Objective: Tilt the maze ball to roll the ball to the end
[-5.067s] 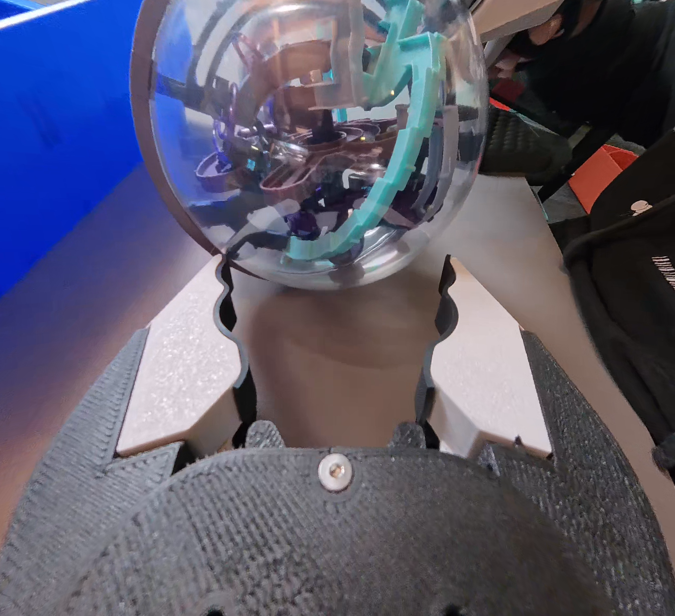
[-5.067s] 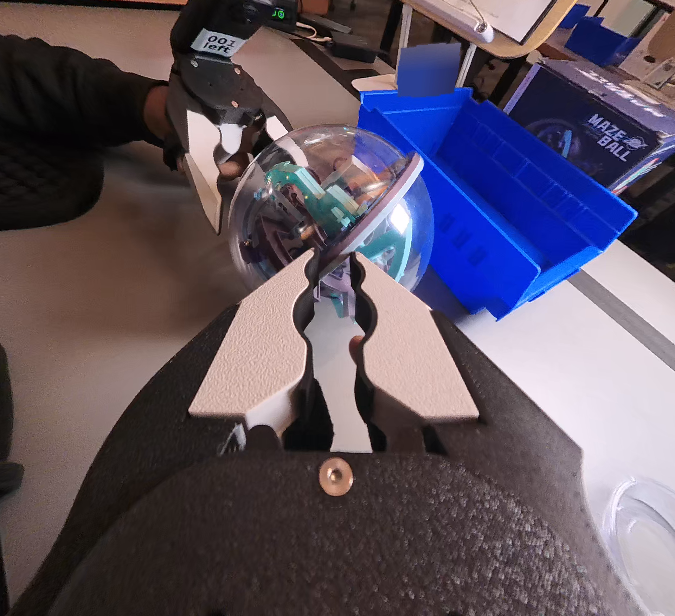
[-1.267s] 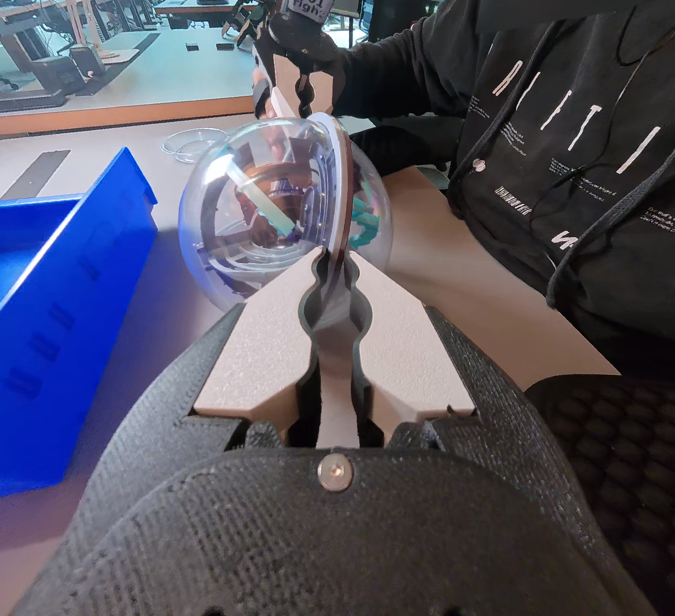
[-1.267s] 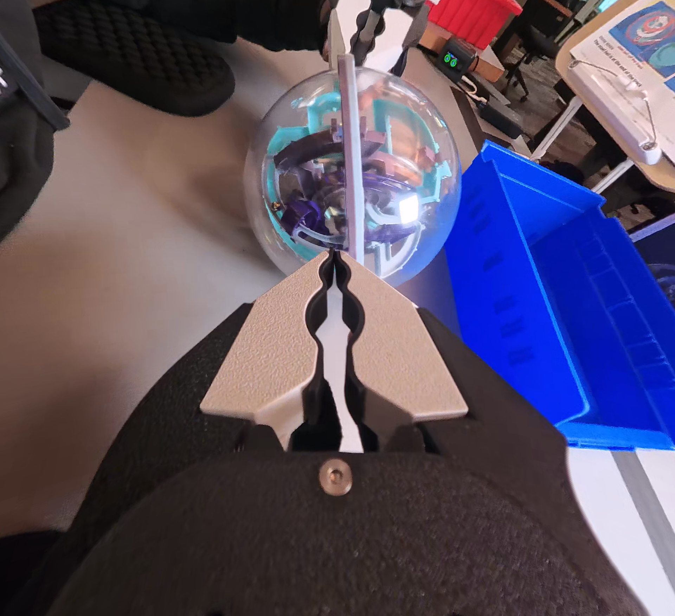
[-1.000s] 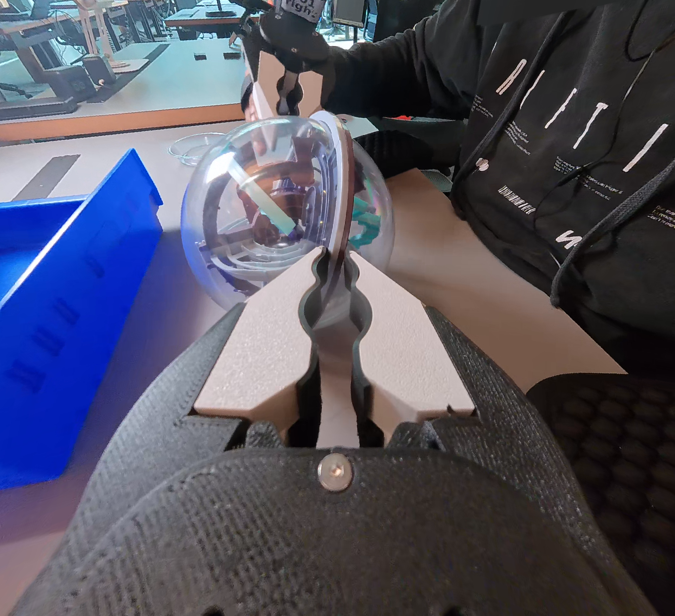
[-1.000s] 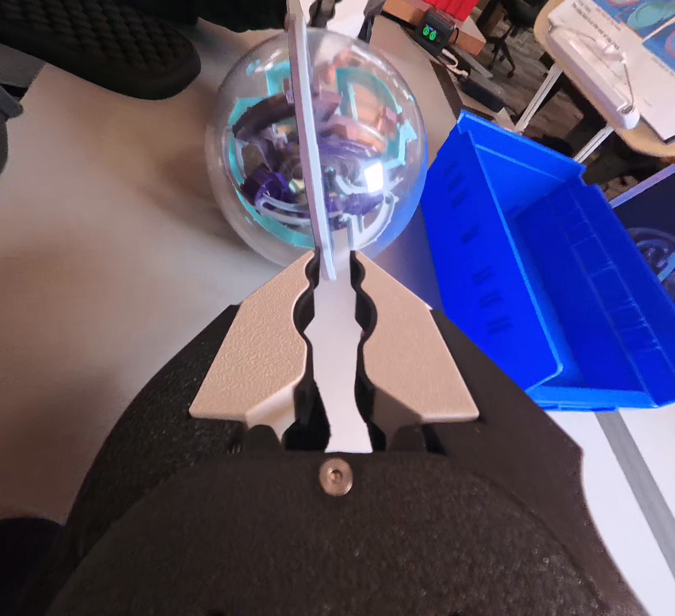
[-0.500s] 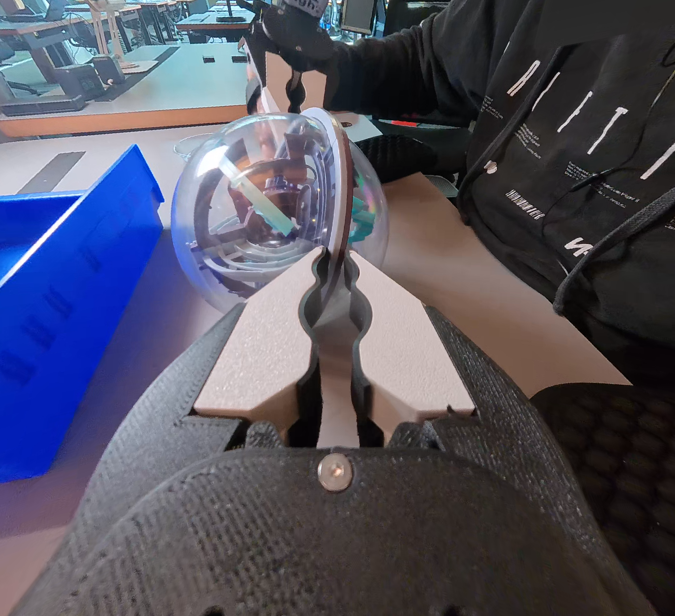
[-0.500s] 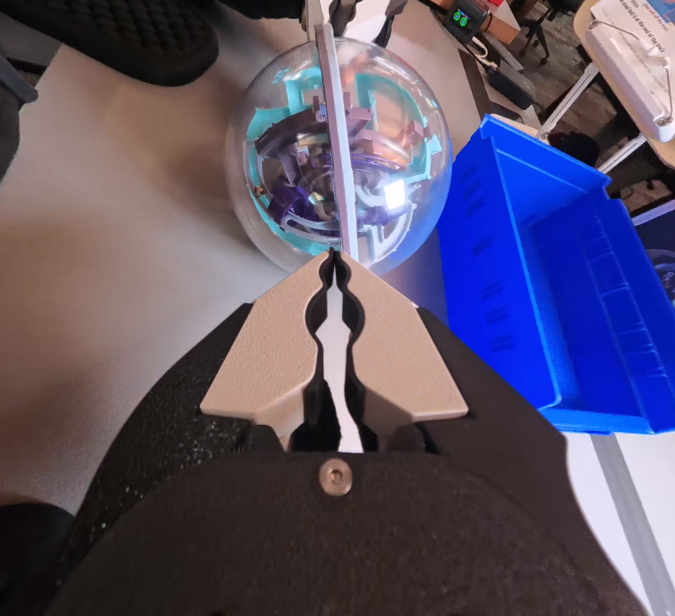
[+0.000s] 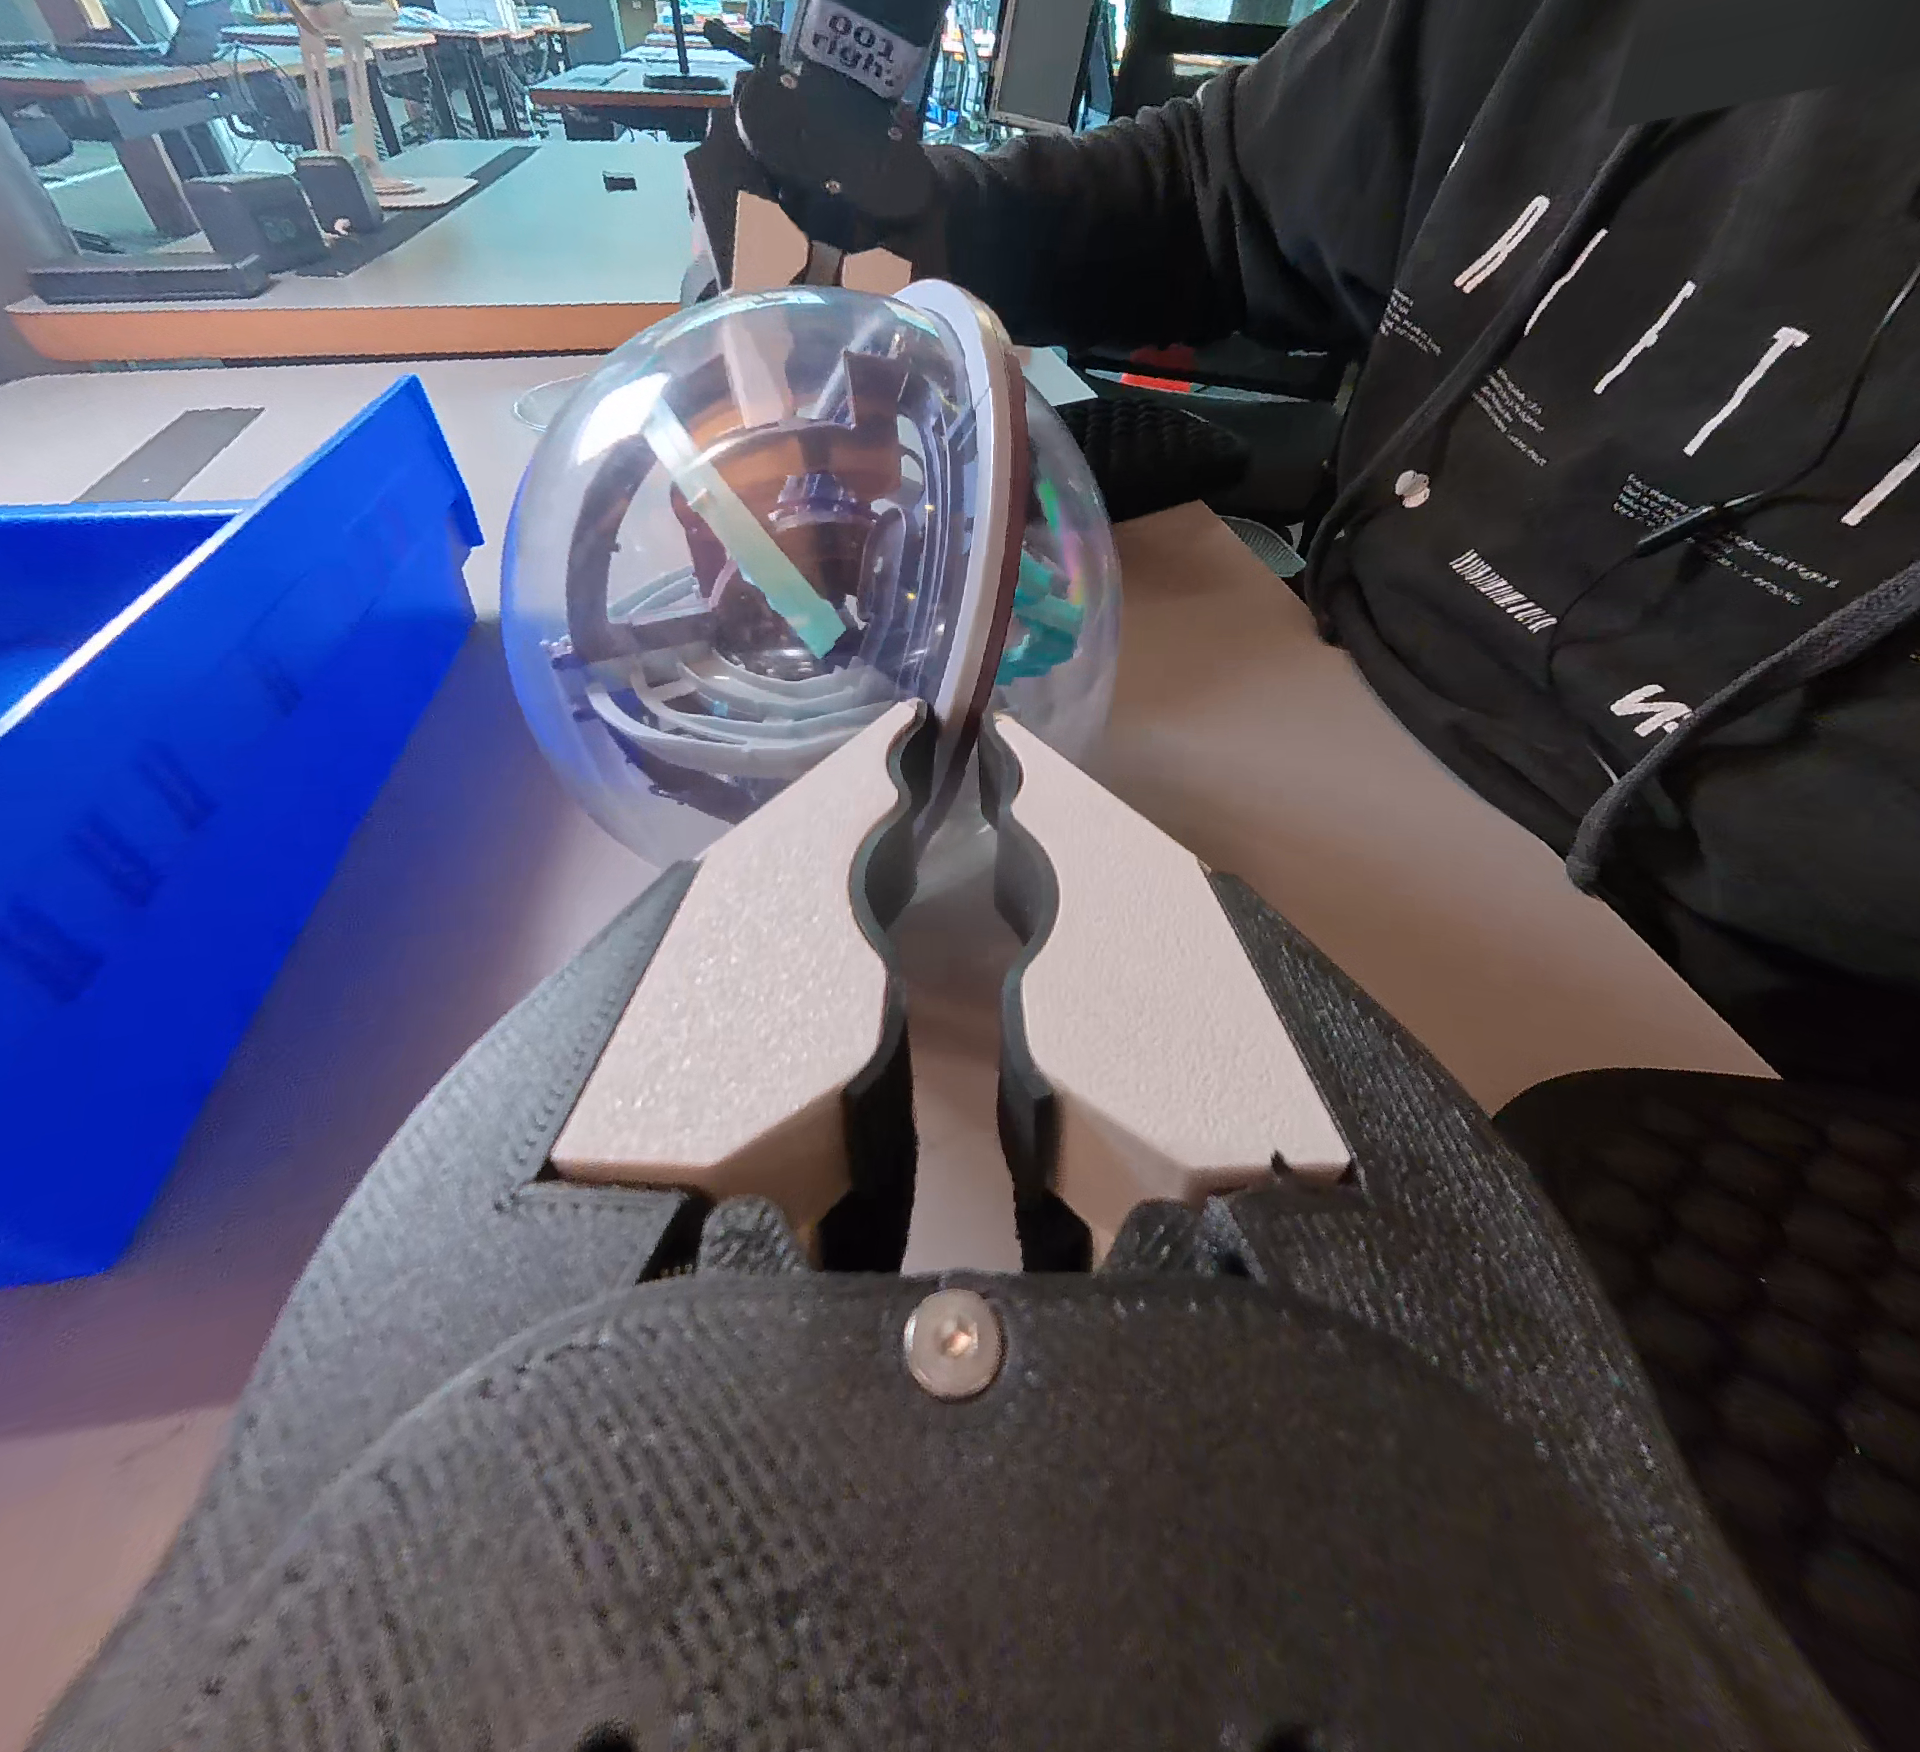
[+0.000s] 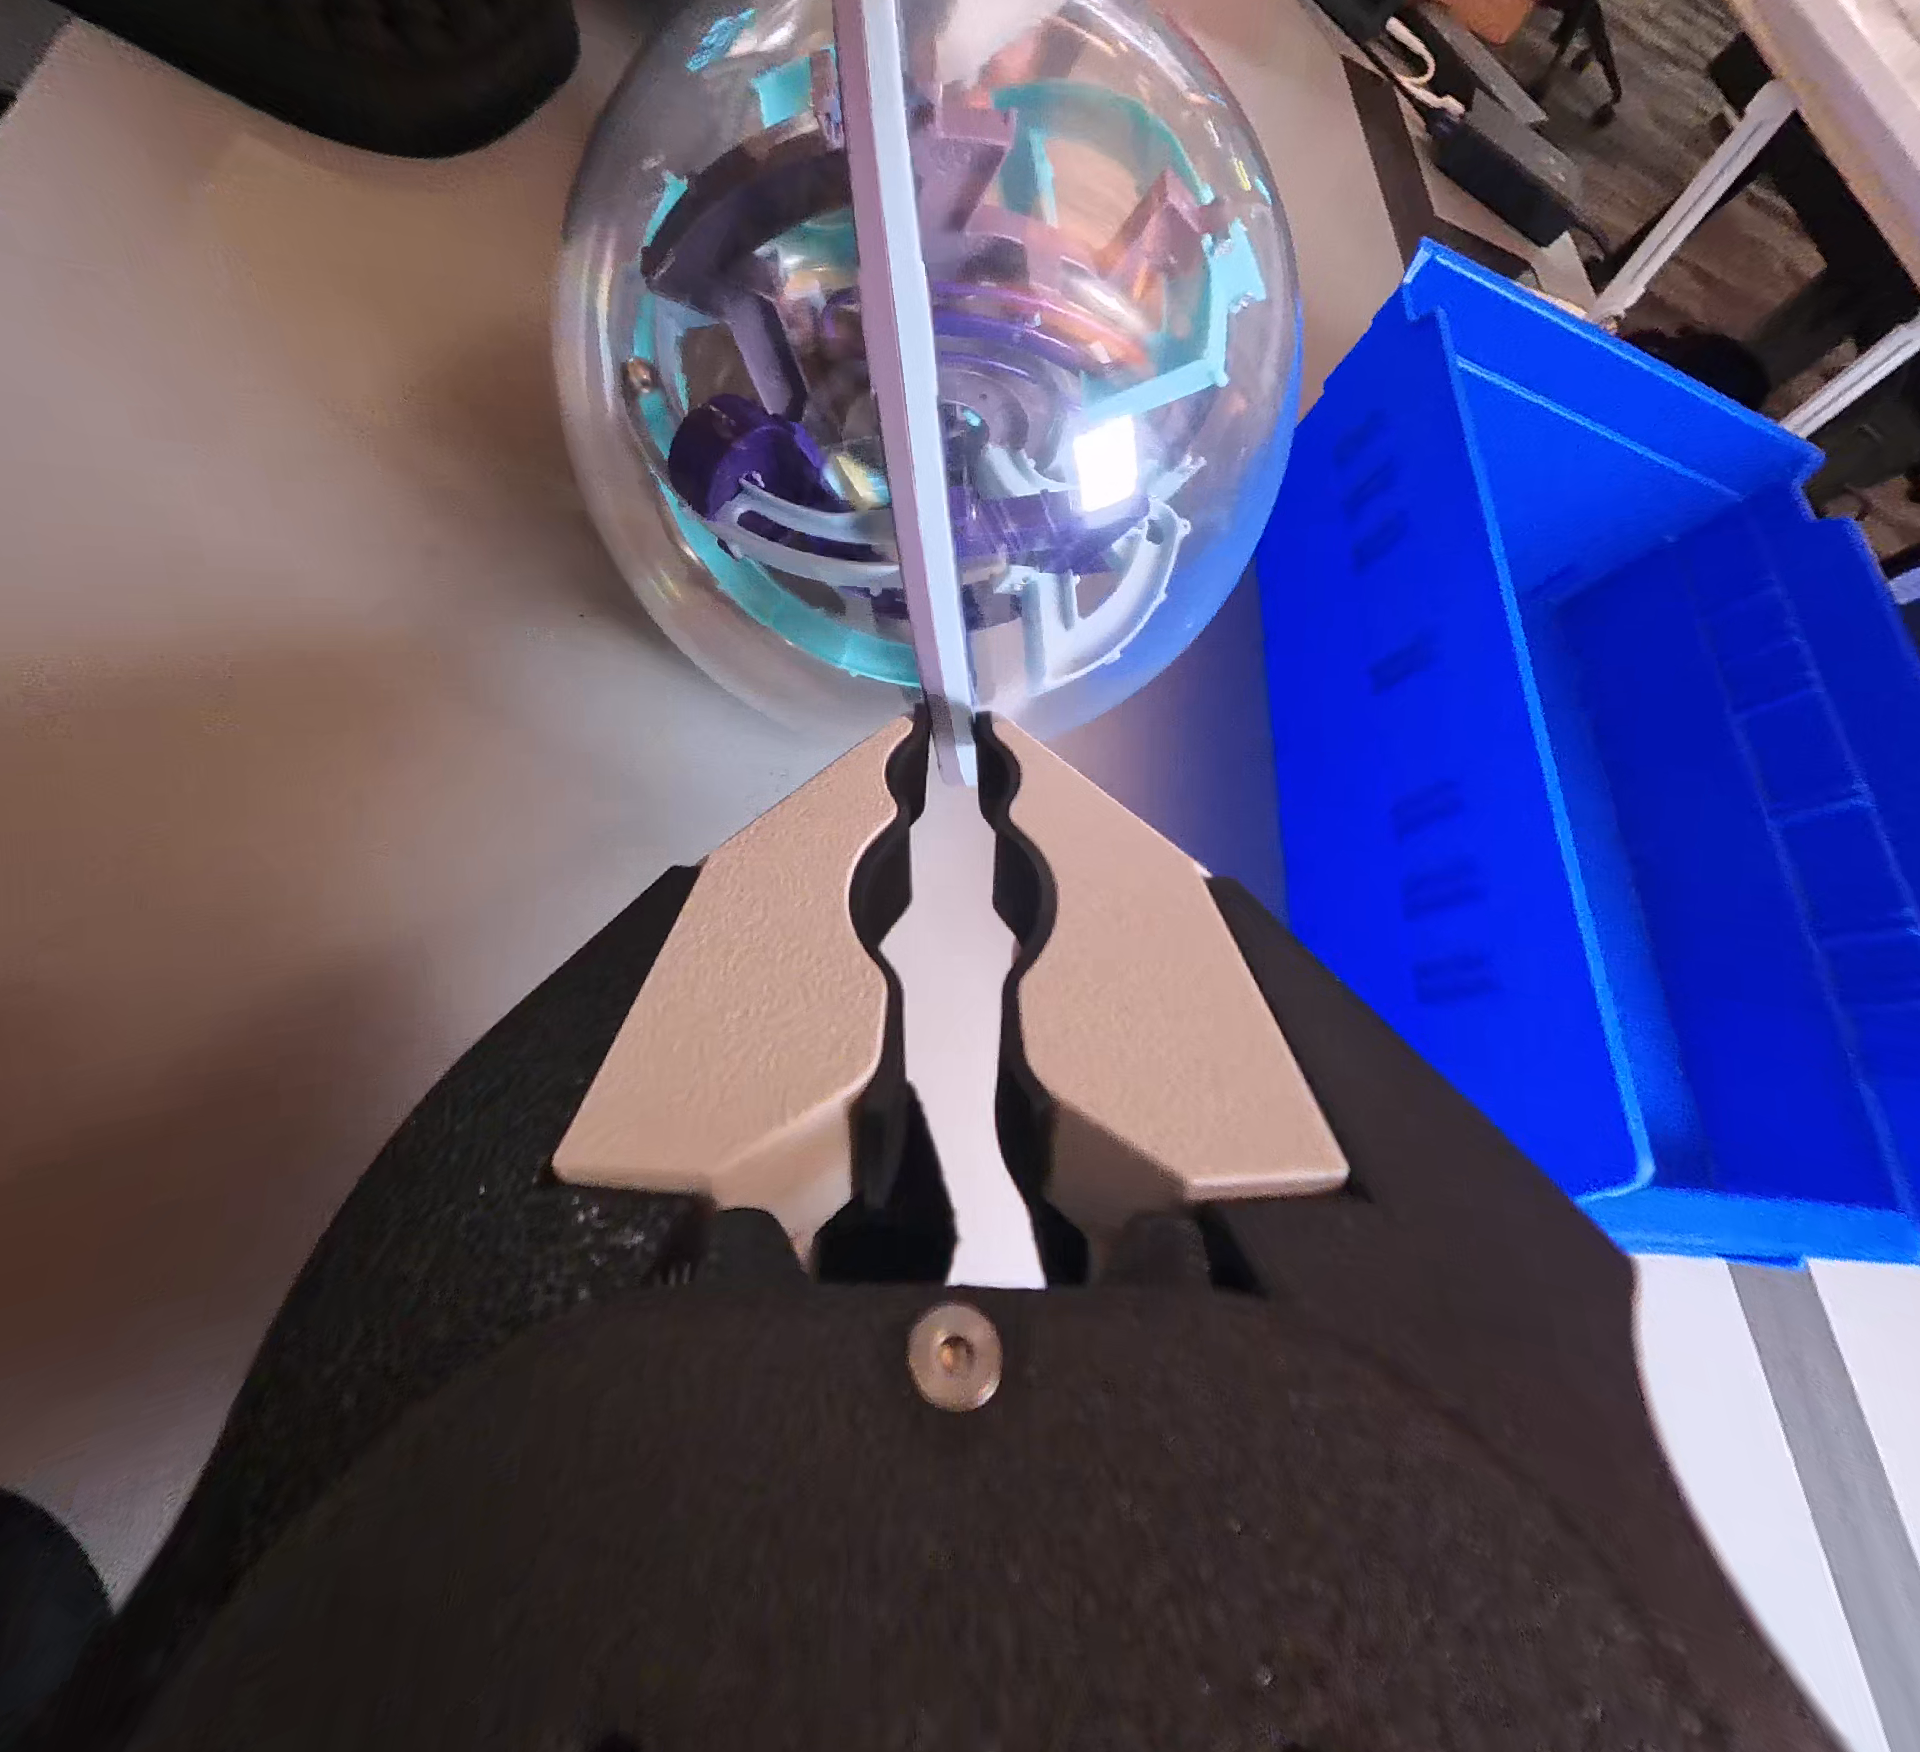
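With the left gripper (image 9: pixel 951 746) and right gripper (image 10: pixel 951 736) each clamped on the rim of the maze ball (image 10: pixel 925 320) above the table (image 10: pixel 260 663), turn the 2 together slowly so the small steel ball (image 10: pixel 642 374) doesn't jump its track.

Blue bin (image 10: pixel 1558 767) crowds one side of the maze ball (image 10: pixel 925 320); bare table (image 10: pixel 312 715) lies opposite.

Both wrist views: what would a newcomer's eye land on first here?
First, the clear maze ball, packed with teal and purple tracks, held above the table with its flat rim pinched by the right gripper on one side and the left gripper on the opposite side. A small metal ball sits near the shell's left edge in the right wrist view. Next, the bright blue bin beside the ball.
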A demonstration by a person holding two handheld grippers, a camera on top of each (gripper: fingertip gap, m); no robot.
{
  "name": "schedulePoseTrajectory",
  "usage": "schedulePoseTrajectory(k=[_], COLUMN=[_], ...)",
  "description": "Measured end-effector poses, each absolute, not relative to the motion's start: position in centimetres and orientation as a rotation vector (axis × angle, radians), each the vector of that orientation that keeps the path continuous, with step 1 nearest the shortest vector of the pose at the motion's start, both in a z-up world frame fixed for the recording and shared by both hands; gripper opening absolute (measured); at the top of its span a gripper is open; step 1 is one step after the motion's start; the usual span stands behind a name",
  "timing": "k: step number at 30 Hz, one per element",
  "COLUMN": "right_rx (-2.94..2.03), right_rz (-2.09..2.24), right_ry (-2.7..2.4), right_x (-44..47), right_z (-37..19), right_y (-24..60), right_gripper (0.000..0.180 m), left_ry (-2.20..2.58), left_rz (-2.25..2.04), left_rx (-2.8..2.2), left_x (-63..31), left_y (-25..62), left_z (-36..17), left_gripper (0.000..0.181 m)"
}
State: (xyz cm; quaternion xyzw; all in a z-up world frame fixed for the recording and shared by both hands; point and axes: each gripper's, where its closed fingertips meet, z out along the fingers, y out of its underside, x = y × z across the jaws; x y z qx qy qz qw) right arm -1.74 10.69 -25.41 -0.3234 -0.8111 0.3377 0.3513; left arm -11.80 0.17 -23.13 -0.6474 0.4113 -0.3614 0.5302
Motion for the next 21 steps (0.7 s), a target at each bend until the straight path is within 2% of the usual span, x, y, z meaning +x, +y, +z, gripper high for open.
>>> schedulePoseTrajectory(k=[21], right_rx=[-0.949], right_rz=[0.774], right_ry=[-2.357], right_x=[1.9], right_z=[-22.7], right_y=[10.5], right_gripper=[0.006], left_ry=[0.995], left_rz=[-0.938], left_rx=[-1.603], left_x=[-8.5], left_y=[0.1], left_z=[-24.7], left_gripper=[0.007])
